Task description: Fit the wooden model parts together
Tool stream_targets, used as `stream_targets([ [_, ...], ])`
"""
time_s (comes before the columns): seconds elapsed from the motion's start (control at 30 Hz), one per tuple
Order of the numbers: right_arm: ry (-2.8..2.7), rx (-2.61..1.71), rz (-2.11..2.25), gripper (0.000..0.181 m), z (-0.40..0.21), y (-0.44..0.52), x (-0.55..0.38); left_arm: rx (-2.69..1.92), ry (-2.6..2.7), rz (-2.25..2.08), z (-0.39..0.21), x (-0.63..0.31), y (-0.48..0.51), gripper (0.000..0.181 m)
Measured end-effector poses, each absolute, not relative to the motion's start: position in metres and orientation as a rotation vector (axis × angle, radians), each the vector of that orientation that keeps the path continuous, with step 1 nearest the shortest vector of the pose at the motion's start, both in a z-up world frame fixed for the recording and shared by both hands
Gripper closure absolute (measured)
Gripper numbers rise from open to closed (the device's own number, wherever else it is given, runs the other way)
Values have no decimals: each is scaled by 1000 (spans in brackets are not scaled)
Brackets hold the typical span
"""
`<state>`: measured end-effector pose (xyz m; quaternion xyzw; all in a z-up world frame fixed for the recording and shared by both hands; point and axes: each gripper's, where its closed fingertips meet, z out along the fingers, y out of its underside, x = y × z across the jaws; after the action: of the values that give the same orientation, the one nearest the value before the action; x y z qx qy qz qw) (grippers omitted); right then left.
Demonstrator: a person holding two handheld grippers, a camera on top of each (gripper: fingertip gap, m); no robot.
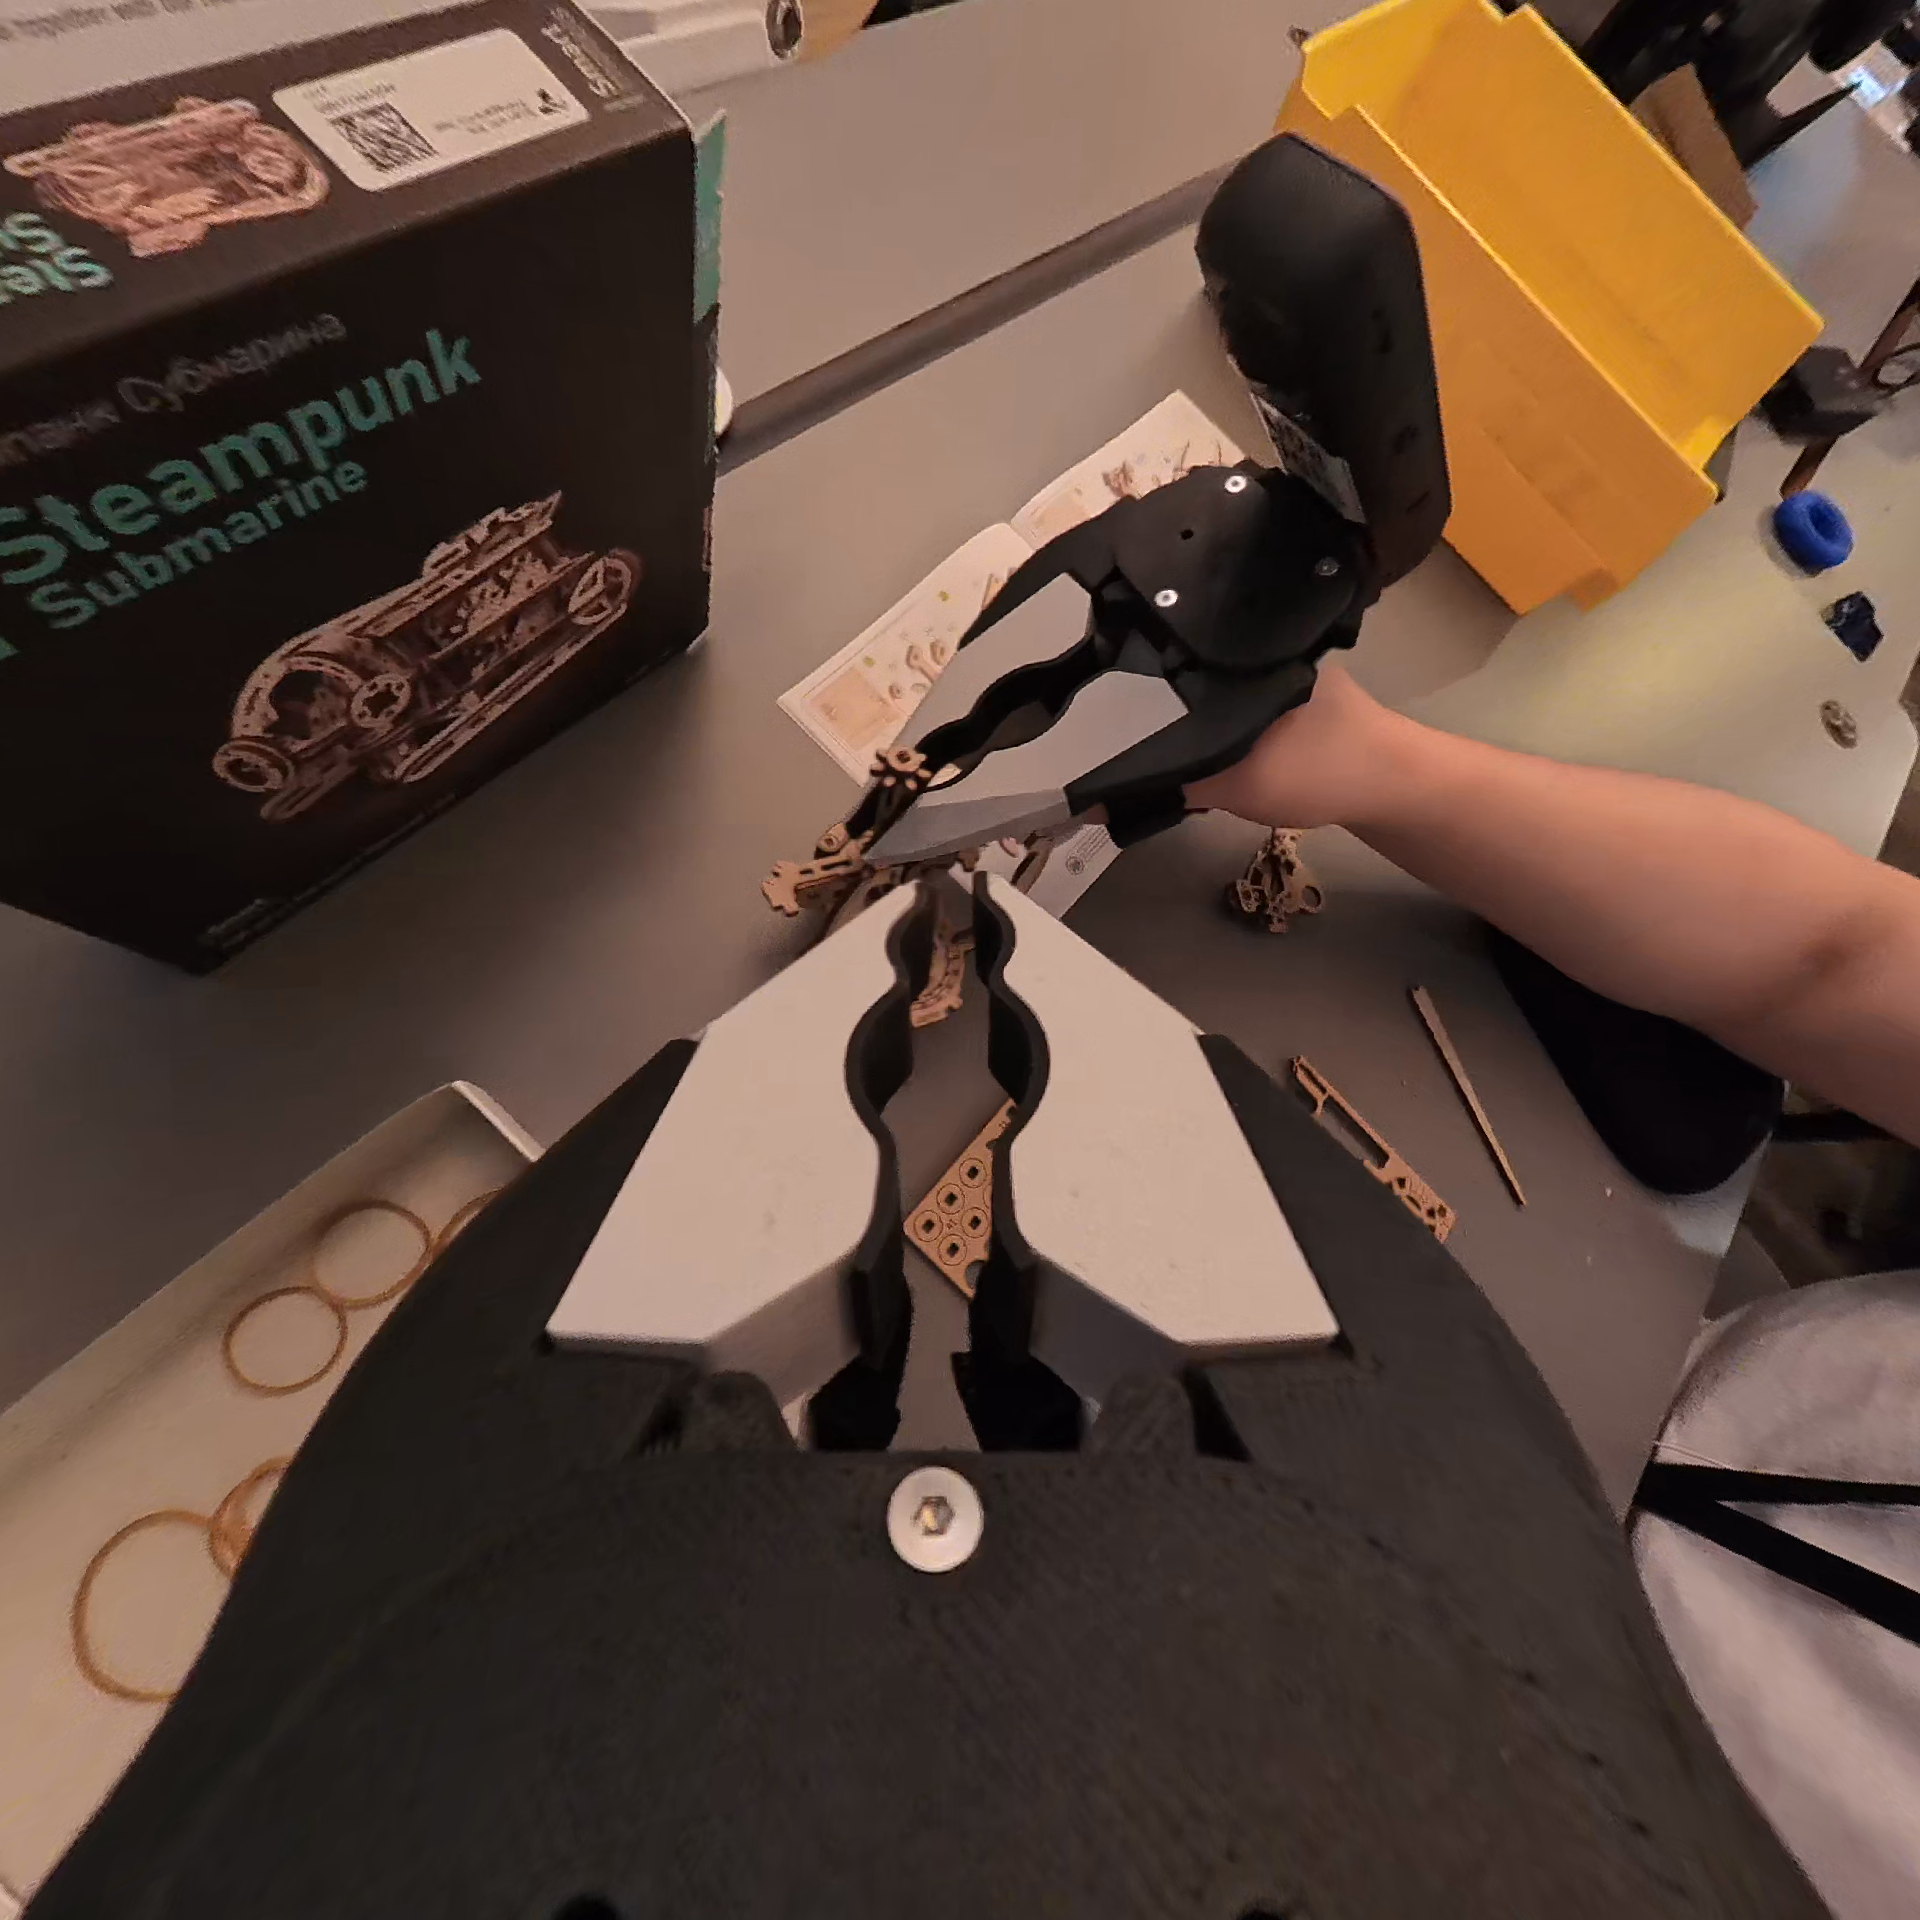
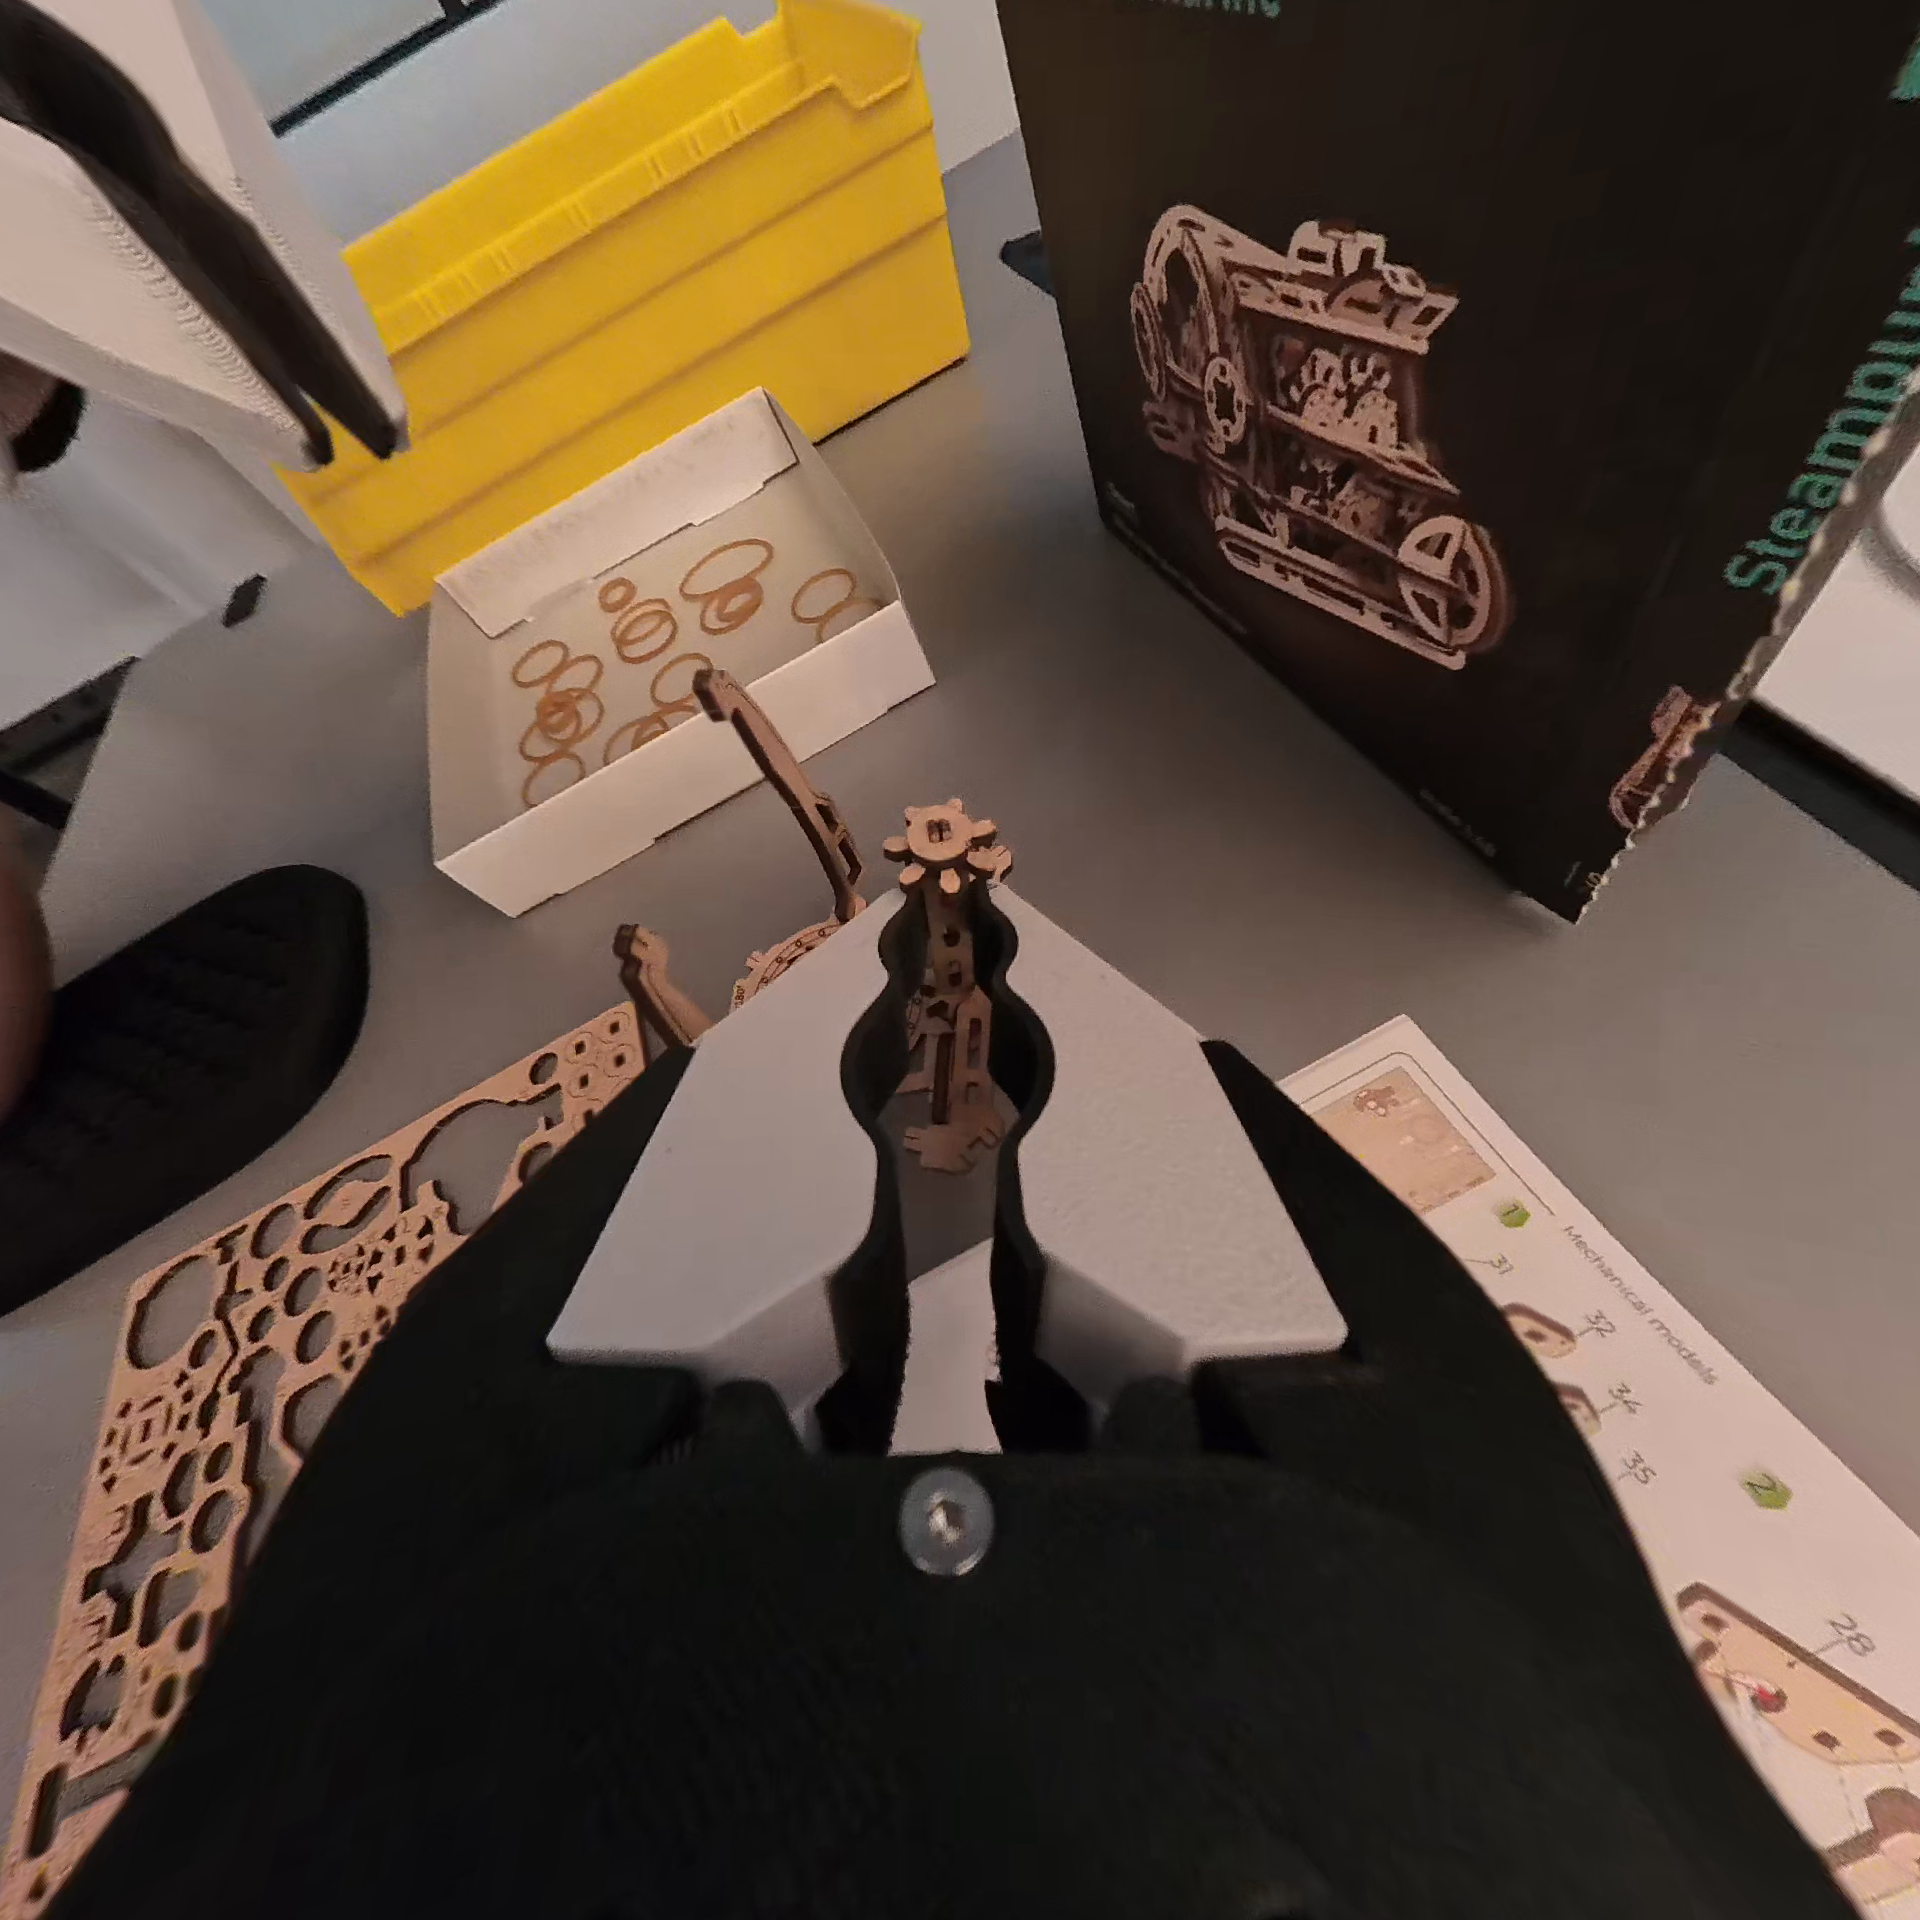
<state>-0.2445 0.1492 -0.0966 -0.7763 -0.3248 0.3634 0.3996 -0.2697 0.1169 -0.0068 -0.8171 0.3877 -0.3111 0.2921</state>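
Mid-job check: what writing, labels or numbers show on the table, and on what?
I don't quote writing; these things bear it:
Dark box: large teal and grey lettering on the front, legible.
White sticker on the box top: square code and small print, blurred.
Booklet: a printed heading and part numbers, legible in the right wrist view.

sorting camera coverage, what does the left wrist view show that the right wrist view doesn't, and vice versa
Only the left wrist view: the right gripper from outside, a forearm, a blue ring, thin wooden strips.
Only the right wrist view: the punched-out wooden sheet, and the gear part gripped in the right gripper's jaws.
Both: yellow bin, dark box, white tray of rubber bands, booklet.
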Motion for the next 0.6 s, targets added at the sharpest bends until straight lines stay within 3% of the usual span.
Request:
stream_targets([
  [0.33, -504, -1959, 1352, 175, -59, 148, -231, -1908, 1017, -770, 30, -272, 129, 158],
  [0.53, -212, -1875, 1739, 175, -38, 146, -225, -1714, 1039, -636, 61, -273, 115, 171],
  [0.6, -152, -1829, 1864, 175, -32, 143, -226, -1722, 1041, -612, 65, -277, 108, 167],
])
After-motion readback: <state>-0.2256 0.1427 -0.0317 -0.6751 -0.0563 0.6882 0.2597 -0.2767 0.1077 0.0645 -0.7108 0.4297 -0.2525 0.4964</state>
